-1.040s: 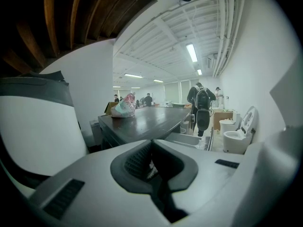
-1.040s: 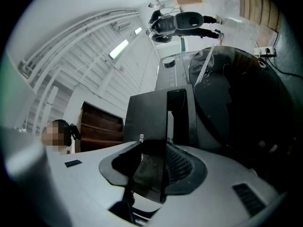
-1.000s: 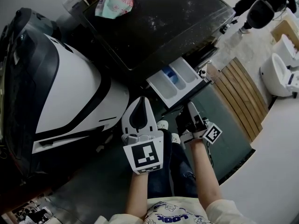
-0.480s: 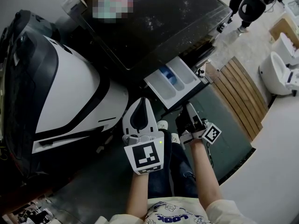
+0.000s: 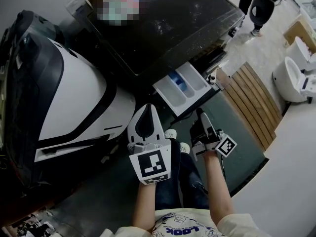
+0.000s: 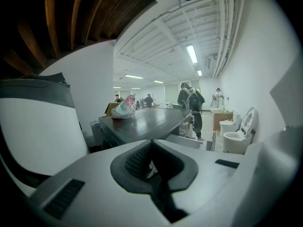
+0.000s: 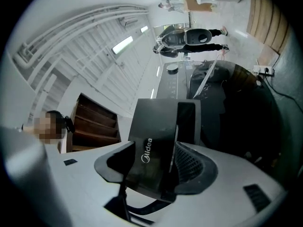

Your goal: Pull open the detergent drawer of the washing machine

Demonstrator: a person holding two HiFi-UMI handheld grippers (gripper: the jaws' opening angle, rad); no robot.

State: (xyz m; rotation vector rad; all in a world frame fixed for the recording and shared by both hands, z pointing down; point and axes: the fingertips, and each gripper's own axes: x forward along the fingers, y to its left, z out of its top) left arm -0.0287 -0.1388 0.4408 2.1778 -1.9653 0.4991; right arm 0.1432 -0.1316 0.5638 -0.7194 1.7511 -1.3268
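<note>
The washing machine (image 5: 163, 23) has a dark top, and its white detergent drawer (image 5: 182, 85) stands pulled out with a blue compartment showing. My right gripper (image 5: 201, 115) sits just in front of the drawer's dark front panel. In the right gripper view that panel (image 7: 158, 126), marked Midea, lies between the jaws of the right gripper (image 7: 154, 162). The jaws have just been opening and the pads do not press on it. My left gripper (image 5: 147, 107) hangs shut and empty to the left of the drawer, and its jaws meet in the left gripper view (image 6: 151, 144).
A large white and black appliance (image 5: 74, 98) fills the left side. A pink-green bag (image 6: 124, 109) lies on the machine's top. Wooden slats (image 5: 256, 102) and white toilets (image 5: 291, 78) are to the right, and a person (image 5: 256, 4) stands beyond them.
The right gripper's jaws have spread wider around the drawer front and the gripper has shifted slightly toward me. The drawer stays pulled out. The left gripper has not moved.
</note>
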